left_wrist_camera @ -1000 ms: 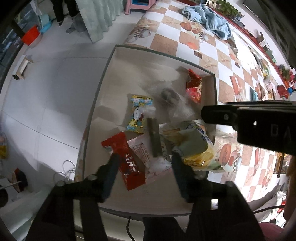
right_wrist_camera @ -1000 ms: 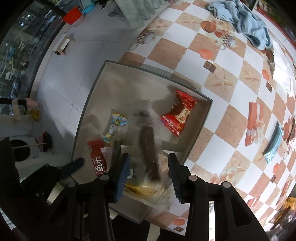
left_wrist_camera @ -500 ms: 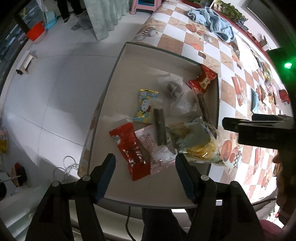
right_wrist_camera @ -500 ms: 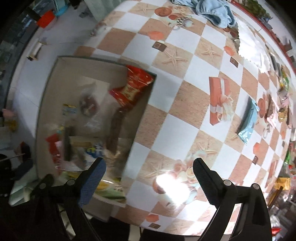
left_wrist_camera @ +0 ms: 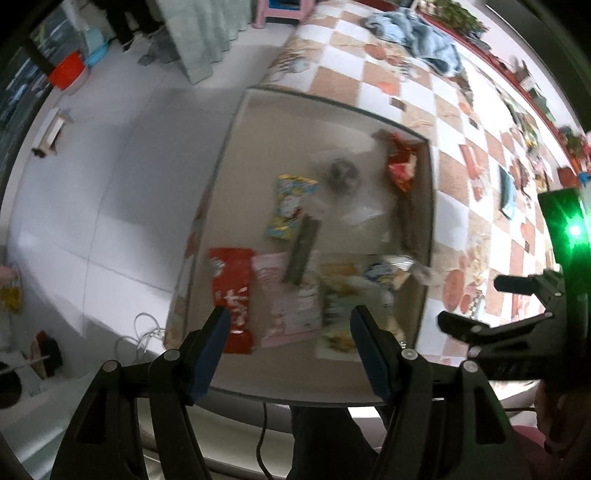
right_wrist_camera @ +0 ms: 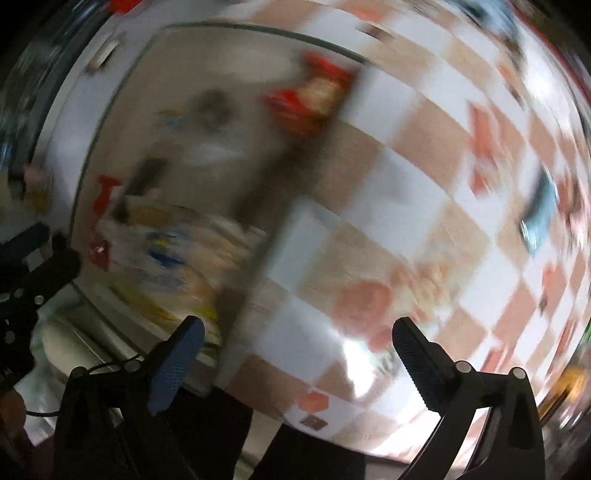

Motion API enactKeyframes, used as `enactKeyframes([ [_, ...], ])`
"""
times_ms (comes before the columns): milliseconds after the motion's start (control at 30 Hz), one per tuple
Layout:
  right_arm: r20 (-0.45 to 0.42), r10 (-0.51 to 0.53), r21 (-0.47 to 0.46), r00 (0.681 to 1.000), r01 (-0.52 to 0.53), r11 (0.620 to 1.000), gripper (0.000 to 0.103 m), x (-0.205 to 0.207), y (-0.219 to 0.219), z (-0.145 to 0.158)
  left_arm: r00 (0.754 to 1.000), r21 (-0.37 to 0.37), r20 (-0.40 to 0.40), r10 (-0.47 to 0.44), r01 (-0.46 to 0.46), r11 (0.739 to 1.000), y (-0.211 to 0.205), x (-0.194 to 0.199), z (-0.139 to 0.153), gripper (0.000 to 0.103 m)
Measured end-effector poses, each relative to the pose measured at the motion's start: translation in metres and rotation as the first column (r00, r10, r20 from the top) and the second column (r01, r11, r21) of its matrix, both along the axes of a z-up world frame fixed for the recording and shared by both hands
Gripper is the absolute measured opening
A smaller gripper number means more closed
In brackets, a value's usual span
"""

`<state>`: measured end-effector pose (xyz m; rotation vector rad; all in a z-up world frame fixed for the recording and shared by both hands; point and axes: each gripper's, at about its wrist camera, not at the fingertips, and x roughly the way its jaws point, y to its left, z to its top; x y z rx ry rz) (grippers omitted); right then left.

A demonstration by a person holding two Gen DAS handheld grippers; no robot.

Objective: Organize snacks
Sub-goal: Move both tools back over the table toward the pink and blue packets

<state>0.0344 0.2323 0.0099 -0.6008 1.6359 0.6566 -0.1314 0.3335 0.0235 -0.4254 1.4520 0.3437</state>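
Note:
A shallow beige box [left_wrist_camera: 229, 155] on the table's left end holds several snacks: a red packet [left_wrist_camera: 232, 295], a pink packet [left_wrist_camera: 288, 295], a dark stick [left_wrist_camera: 303, 247], a cartoon packet [left_wrist_camera: 290, 206], a red-yellow bag [left_wrist_camera: 402, 170] and a brown stick in clear wrap [left_wrist_camera: 408, 221] by the right wall. My left gripper [left_wrist_camera: 289, 325] hangs open over the box's near end, holding nothing. My right gripper [right_wrist_camera: 298, 332] is to the right of the box [right_wrist_camera: 122, 85], above the checked cloth. Its jaws are opening wide and are empty. That view is heavily blurred.
The checked tablecloth [left_wrist_camera: 454, 177] runs to the right, with a blue packet [right_wrist_camera: 539, 218] and more snacks scattered far right. A blue towel [left_wrist_camera: 417, 26] lies at the far end. White tiled floor with a white cable [left_wrist_camera: 144, 332] is left of the table.
My right gripper let go of the wrapped brown stick, which now lies in the box, then spread wide and swung right over the cloth. My left gripper opened slightly and stayed in place.

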Motion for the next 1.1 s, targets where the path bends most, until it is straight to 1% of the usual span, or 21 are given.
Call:
enactKeyframes([
  [67, -0.009, -0.098, -0.013, 0.995, 0.098, 0.995, 0.102, 0.012, -0.03, -0.002, 0.999, -0.005, 0.006, -0.034, 0.034, 0.999, -0.009, 0.008, 0.002, 0.071],
  [133, -0.024, -0.187, -0.023, 0.982, 0.187, 0.982, 0.102, 0.023, -0.061, -0.004, 0.997, -0.01, 0.013, -0.081, 0.082, 0.997, -0.023, 0.02, 0.004, 0.072],
  [233, -0.047, -0.313, -0.055, 0.949, 0.31, 0.949, 0.102, 0.034, -0.106, -0.012, 0.988, -0.018, 0.02, -0.152, 0.153, 0.988, -0.045, 0.036, 0.007, 0.073],
  [300, -0.07, -0.391, -0.068, 0.918, 0.387, 0.92, 0.102, 0.039, -0.135, -0.017, 0.979, -0.024, 0.023, -0.204, 0.205, 0.978, -0.063, 0.048, 0.008, 0.073],
  [367, -0.081, -0.442, -0.073, 0.893, 0.437, 0.896, 0.102, 0.043, -0.156, -0.019, 0.97, -0.027, 0.024, -0.244, 0.244, 0.969, -0.076, 0.057, 0.008, 0.074],
  [500, -0.086, -0.506, -0.061, 0.858, 0.503, 0.862, 0.102, 0.054, -0.195, -0.019, 0.948, -0.033, 0.004, -0.318, 0.318, 0.948, -0.112, 0.079, 0.005, 0.075],
  [633, -0.084, -0.551, -0.045, 0.83, 0.549, 0.834, 0.102, 0.074, -0.232, -0.017, 0.935, -0.035, -0.018, -0.354, 0.353, 0.935, -0.144, 0.098, 0.0, 0.075],
  [767, -0.08, -0.588, -0.025, 0.805, 0.588, 0.809, 0.102, 0.103, -0.262, -0.011, 0.933, -0.044, -0.037, -0.358, 0.356, 0.933, -0.174, 0.124, -0.008, 0.075],
  [867, -0.069, -0.602, -0.005, 0.796, 0.603, 0.798, 0.102, 0.127, -0.279, -0.005, 0.933, -0.042, -0.038, -0.357, 0.355, 0.934, -0.193, 0.145, -0.011, 0.075],
  [933, -0.057, -0.609, 0.009, 0.791, 0.61, 0.792, 0.102, 0.148, -0.289, 0.0, 0.934, -0.037, -0.036, -0.356, 0.355, 0.934, -0.203, 0.158, -0.013, 0.076],
  [1000, -0.052, -0.621, 0.025, 0.782, 0.623, 0.782, 0.102, 0.177, -0.301, 0.003, 0.935, -0.023, -0.032, -0.352, 0.352, 0.936, -0.213, 0.176, -0.016, 0.078],
  [1100, -0.041, -0.642, 0.05, 0.765, 0.644, 0.764, 0.102, 0.209, -0.307, 0.006, 0.938, -0.001, -0.023, -0.345, 0.345, 0.938, -0.224, 0.204, -0.022, 0.078],
])
